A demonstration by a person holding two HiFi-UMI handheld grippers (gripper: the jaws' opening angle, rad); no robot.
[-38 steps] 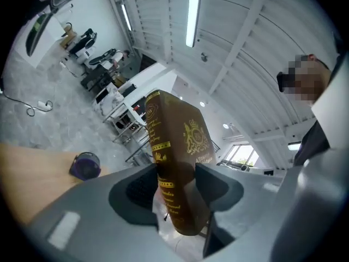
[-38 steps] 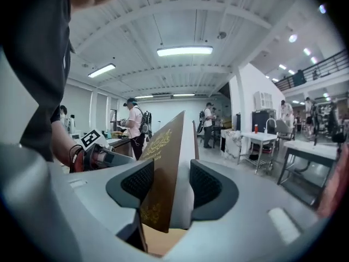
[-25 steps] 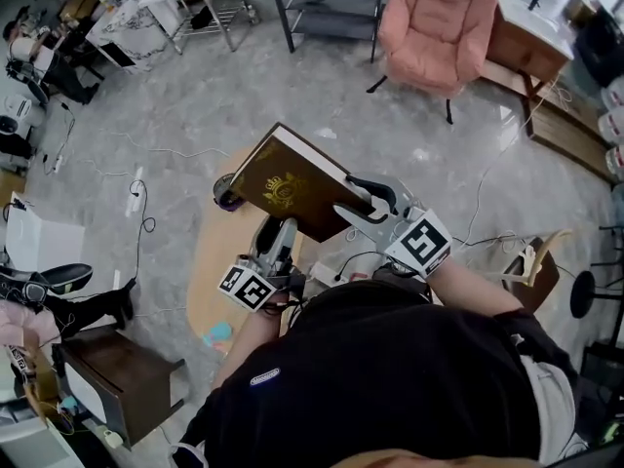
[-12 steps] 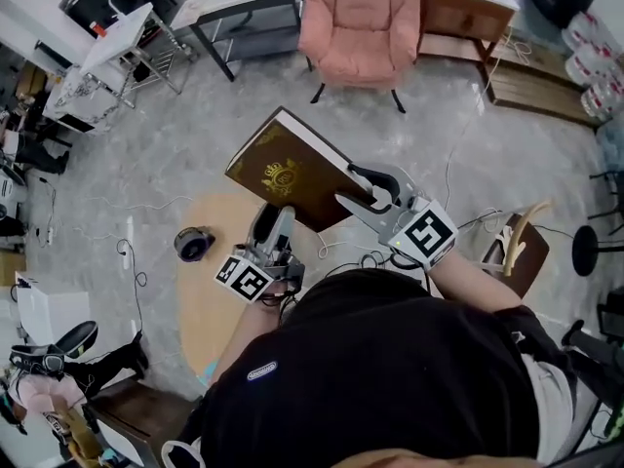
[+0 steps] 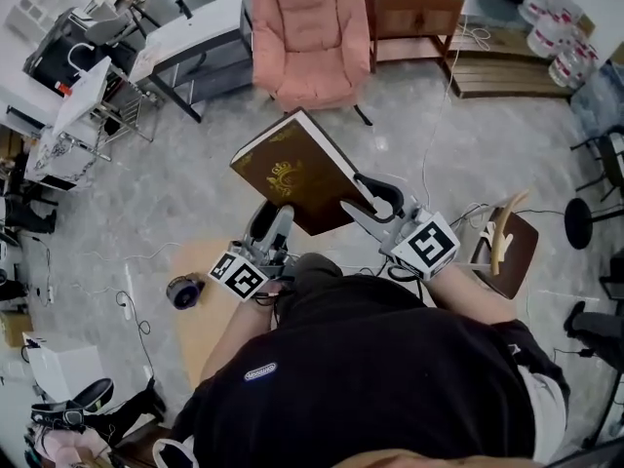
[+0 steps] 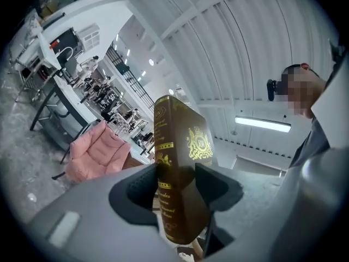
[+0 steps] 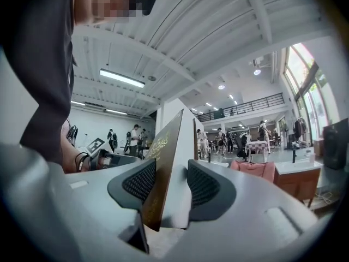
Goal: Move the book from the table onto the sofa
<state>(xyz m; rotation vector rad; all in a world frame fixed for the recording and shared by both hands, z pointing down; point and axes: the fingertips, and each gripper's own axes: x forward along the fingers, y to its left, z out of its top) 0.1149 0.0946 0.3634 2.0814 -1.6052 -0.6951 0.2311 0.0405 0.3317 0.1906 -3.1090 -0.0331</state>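
A brown hardcover book (image 5: 292, 169) with a gold crest is held in the air, tilted, above the grey floor. My left gripper (image 5: 270, 220) is shut on its near lower edge. My right gripper (image 5: 376, 199) is shut on its right edge. In the left gripper view the jaws clamp the book (image 6: 180, 146) at its spine, left gripper (image 6: 177, 187). In the right gripper view the pads squeeze the book (image 7: 162, 162) by cover and pages, right gripper (image 7: 166, 184). The pink sofa chair (image 5: 310, 37) stands ahead, beyond the book. The round wooden table (image 5: 198, 305) lies behind at lower left.
A dark round object (image 5: 181, 291) lies on the floor by the table. A brown stool (image 5: 507, 252) is at my right. A white desk (image 5: 190, 37) and a wooden cabinet (image 5: 414, 13) flank the pink chair. Cables trail across the floor.
The book, held by both grippers, has left the table area and come closer to the pink chair. The table has slid down and left in view.
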